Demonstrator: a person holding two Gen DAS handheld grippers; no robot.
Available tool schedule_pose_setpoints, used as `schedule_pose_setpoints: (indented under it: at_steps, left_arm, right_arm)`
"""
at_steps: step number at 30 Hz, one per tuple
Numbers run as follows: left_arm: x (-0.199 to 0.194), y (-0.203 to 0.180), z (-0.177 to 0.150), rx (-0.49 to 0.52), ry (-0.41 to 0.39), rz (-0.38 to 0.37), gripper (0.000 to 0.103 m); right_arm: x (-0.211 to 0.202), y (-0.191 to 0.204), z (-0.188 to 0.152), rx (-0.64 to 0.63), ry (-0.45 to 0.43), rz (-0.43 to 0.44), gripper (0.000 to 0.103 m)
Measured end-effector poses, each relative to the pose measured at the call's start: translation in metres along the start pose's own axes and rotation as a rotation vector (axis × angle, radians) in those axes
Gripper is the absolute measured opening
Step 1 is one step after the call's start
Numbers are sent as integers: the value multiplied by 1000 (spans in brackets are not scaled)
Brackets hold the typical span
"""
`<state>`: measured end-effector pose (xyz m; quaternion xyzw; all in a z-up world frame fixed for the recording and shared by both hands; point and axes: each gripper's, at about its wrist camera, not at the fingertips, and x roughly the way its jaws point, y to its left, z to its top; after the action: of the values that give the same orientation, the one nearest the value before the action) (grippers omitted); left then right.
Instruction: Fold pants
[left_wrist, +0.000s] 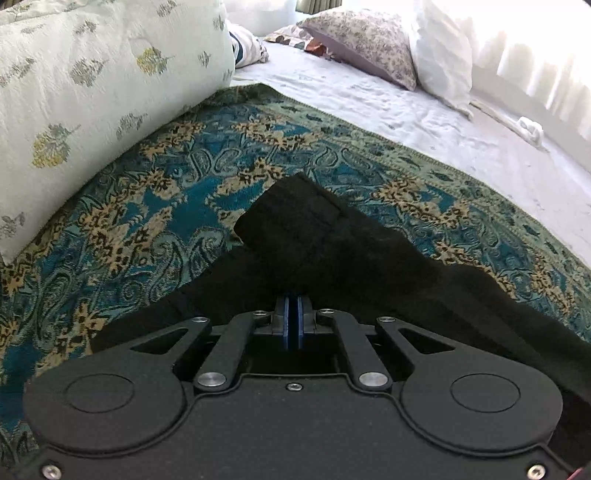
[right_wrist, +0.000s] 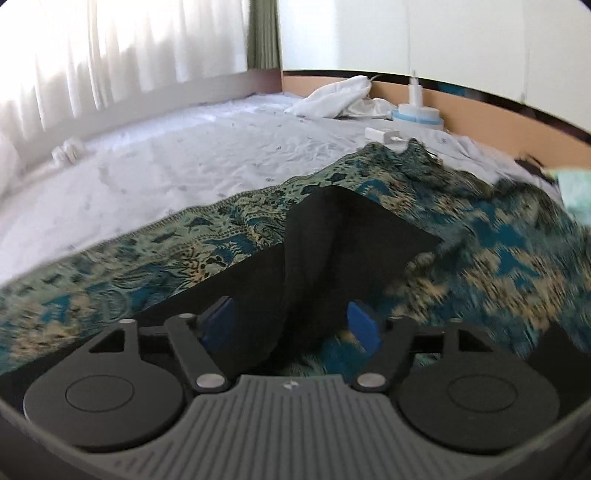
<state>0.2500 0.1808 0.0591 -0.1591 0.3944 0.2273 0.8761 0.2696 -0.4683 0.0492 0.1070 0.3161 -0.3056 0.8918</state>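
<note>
Black pants lie on a teal and gold patterned throw spread over the bed. In the left wrist view my left gripper is shut, its blue pads pressed together with the black cloth bunched over their tips. In the right wrist view the pants rise in a folded peak above the throw. My right gripper stands open, its blue pads wide apart. A hanging fold of the black cloth sits between them, and neither pad presses on it.
A large cream leaf-print pillow crowds the throw's left side. Floral and white pillows lie at the bed's far end. White sheet stretches beyond the throw. A white and blue device, a charger and crumpled white cloth sit by the wooden bed frame.
</note>
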Motion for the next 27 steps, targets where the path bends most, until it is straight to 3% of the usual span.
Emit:
schedule_pose_setpoints:
  at_steps: [6,7,8,10,12,13,14,16,18,22,24,25,26,27]
  left_arm:
    - [9,3,-1,-23,25,-30,13]
    - [6,6,0,-32,29,-40,22]
    - [3,8,2,-41,27,-58,38]
    - [-8,13,6,-61,-1,-82,55]
    - [-19,15,12,-75,-33,-108,60]
    - [-23,14,16,-82,-38,-126,69]
    - [-24,13,21,-94,-30,-142,86]
    - [-20,7,27,-128,-4,-173,94]
    - [-9,-3,30,-143,42,-174,94]
    - [16,-19,24,-166,100,-52,98]
    - [24,-23,16,-181,95,3,96]
    - [25,-23,12,-178,84,11,73]
    - [24,-23,9,-162,64,16,39]
    - [22,-23,8,-141,44,-9,31]
  right_arm:
    - [42,11,-3,11,60,-54,84]
    - [44,12,-5,6,51,-57,84]
    - [45,14,-6,-4,38,-61,81]
    - [46,18,-7,-31,21,-65,74]
    - [46,20,-6,-35,17,-62,68]
    - [46,21,-6,-35,17,-62,64]
    - [46,22,-4,-35,17,-64,64]
    - [47,22,-4,-28,21,-67,63]
    - [47,22,-4,-21,21,-69,63]
    - [47,21,-4,-17,23,-65,61]
    - [46,20,-3,-11,16,-83,45]
    - [44,19,-2,-3,11,-110,16]
    - [41,15,-1,14,9,-103,8]
    - [36,9,1,38,4,-76,7]
